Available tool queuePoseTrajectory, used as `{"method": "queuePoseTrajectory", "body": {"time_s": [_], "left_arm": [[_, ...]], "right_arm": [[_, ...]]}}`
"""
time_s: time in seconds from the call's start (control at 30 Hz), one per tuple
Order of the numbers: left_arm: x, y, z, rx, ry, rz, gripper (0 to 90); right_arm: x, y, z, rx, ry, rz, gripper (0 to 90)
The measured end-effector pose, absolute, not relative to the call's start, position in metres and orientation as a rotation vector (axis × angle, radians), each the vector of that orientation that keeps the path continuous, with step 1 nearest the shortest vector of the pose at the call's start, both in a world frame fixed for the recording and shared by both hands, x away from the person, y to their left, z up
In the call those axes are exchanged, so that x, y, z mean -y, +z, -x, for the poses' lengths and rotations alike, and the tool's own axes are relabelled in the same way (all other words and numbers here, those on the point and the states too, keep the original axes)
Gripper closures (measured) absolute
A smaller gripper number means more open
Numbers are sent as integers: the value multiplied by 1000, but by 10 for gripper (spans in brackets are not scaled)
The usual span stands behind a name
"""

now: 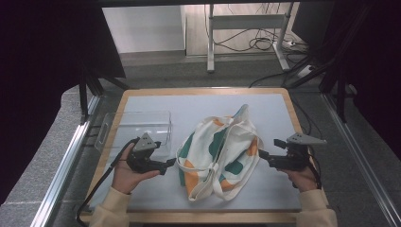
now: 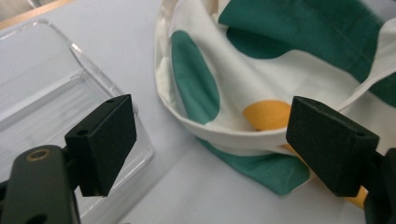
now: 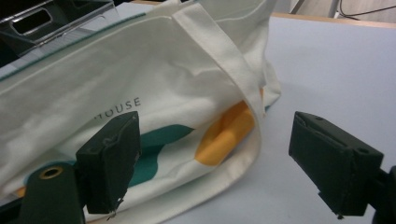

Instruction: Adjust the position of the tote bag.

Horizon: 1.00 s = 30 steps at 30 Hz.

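The word "HOUSE" is printed in dark capitals on the white cloth of the bag [image 3: 140,70]; letters before it are hidden. No other text can be read.

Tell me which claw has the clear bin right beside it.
The left claw: the clear plastic bin sits just behind it, left of the tote bag. The right claw is across the bag, with bare table around it.
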<state>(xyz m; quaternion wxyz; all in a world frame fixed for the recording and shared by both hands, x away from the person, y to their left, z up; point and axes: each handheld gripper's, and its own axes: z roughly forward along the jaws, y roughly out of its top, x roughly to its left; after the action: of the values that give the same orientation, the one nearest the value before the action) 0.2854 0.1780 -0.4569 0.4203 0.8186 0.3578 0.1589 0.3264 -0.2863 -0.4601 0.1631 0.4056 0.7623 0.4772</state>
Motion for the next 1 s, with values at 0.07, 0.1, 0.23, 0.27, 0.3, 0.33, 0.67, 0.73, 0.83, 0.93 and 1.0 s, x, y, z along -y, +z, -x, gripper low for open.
{"method": "queuePoseTrajectory", "body": {"time_s": [0.07,0.1,0.23,0.27,0.3,0.33,0.67,0.73,0.83,0.93,1.0], "left_arm": [[-180,-455,-285,-873,388,-2049,159],[-180,-455,-285,-873,388,-2049,160],[-180,-455,-289,-877,381,-2051,164],[-179,-456,-290,-878,382,-2052,167],[-177,-456,-290,-876,378,-2058,170],[-176,-456,-289,-877,375,-2063,170],[-177,-449,-284,-886,405,-2022,188],[-178,-448,-284,-894,401,-2003,197],[-177,-448,-281,-893,396,-2003,224],[-177,-446,-277,-890,359,-2010,244],[-176,-444,-275,-878,343,-2012,252]], "right_arm": [[283,-461,-325,-2168,1358,-1174,168],[283,-461,-325,-2168,1358,-1174,168],[278,-464,-321,-2171,1327,-1172,168],[278,-465,-320,-2177,1319,-1166,169],[279,-466,-319,-2184,1308,-1160,170],[280,-467,-317,-2184,1303,-1157,170],[294,-467,-318,-2116,1367,-1144,201],[295,-468,-320,-2112,1384,-1169,208],[295,-470,-325,-2124,1366,-1179,215],[290,-471,-329,-2155,1345,-1172,220],[288,-471,-327,-2162,1331,-1170,222]]}}
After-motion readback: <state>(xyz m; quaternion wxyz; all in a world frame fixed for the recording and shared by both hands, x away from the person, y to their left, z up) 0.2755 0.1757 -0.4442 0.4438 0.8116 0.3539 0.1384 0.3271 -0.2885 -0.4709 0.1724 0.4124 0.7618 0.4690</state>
